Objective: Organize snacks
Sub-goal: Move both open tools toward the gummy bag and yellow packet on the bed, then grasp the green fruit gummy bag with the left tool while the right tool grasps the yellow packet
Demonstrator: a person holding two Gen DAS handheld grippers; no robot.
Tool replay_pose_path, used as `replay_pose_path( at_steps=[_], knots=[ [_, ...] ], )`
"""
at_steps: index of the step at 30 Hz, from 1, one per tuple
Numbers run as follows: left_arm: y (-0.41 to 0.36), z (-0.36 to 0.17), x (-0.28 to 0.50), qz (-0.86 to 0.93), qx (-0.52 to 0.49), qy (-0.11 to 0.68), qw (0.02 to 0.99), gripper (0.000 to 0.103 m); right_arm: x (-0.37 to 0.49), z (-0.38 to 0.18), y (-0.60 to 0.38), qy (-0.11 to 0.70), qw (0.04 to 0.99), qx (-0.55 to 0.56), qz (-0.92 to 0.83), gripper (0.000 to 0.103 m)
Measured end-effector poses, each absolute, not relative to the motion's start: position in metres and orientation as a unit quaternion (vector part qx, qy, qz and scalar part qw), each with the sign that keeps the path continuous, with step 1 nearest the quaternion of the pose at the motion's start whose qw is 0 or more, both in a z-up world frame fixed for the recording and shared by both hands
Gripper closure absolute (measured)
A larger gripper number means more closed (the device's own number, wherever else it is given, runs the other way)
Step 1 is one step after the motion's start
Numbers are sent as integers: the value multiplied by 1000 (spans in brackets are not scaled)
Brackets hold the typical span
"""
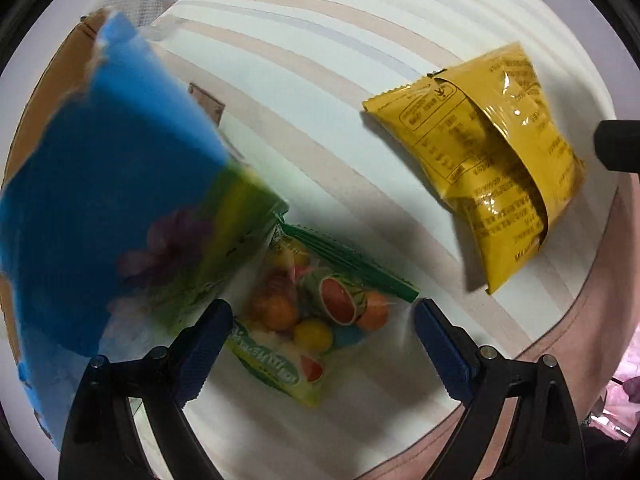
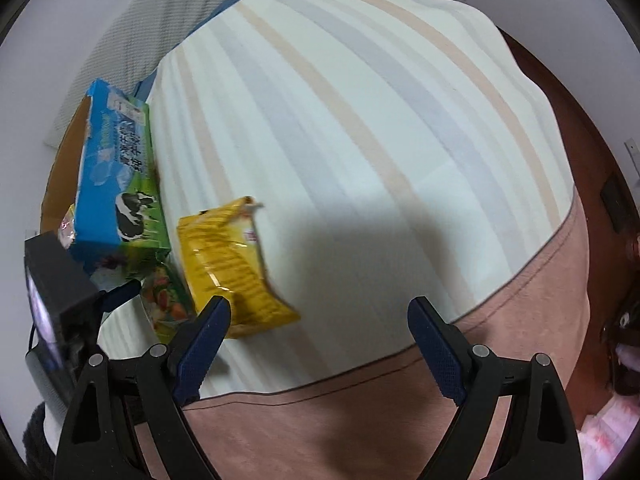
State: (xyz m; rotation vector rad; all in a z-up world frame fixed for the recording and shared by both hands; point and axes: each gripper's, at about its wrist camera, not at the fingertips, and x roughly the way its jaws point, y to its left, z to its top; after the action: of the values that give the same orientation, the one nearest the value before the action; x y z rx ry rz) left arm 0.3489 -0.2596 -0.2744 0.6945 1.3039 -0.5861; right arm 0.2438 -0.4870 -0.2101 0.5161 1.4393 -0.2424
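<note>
**A:** Where do the snacks sit?

**B:** On a striped bed (image 2: 360,120), not a worktop. In the left wrist view the fruit candy bag (image 1: 316,312) lies flat right in front of the left tool (image 1: 322,322), framed between its two blue fingers (image 1: 204,344). At ten o'clock from it stands the blue milk carton (image 1: 108,208), its lower corner touching or overlapping the bag's top edge; I cannot tell which. At two o'clock, well apart, lies the yellow packet (image 1: 492,168), printed back up.

**A:** And the left tool, is it holding anything?

**B:** No. Its jaws are spread wide, with nothing between them but the bag lying beneath. My guess is it is lined up over the candy bag to pick it next.

**A:** The right one?

**B:** The right tool (image 2: 320,332) is likewise released, jaws apart and empty. In its view the yellow packet (image 2: 232,264) sits at eleven o'clock, just beyond its left finger. Further left are the candy bag (image 2: 168,300) and the milk carton (image 2: 116,176), which leans against a brown cardboard box (image 2: 64,168).

**A:** Why is the carton there?

**B:** Likely the box is the collecting place, so items cluster at that edge of the bed. The loose, slippery bags probably need a pinch at a seam.
</note>
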Motion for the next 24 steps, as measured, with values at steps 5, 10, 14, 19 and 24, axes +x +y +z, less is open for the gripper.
replay_pose_path(
  at_steps=[5, 10, 14, 19, 24],
  knots=[
    [-249, -267, 343, -253, 263, 603, 709, 21, 248, -206, -482, 646, 720, 234, -96, 11],
    [-204, -268, 332, -180, 126, 675, 705, 21, 268, -206, -455, 646, 730, 209, -73, 11],
    [-168, -272, 313, -134, 53, 703, 696, 21, 288, -217, -430, 652, 735, 172, -68, 11],
    [-141, -278, 297, -124, 10, 719, 684, 19, 303, -236, -389, 666, 741, 61, -62, 25],
    [-119, -282, 283, -145, 25, 716, 682, 19, 283, -237, -362, 671, 741, -19, -32, 31]
  ],
)
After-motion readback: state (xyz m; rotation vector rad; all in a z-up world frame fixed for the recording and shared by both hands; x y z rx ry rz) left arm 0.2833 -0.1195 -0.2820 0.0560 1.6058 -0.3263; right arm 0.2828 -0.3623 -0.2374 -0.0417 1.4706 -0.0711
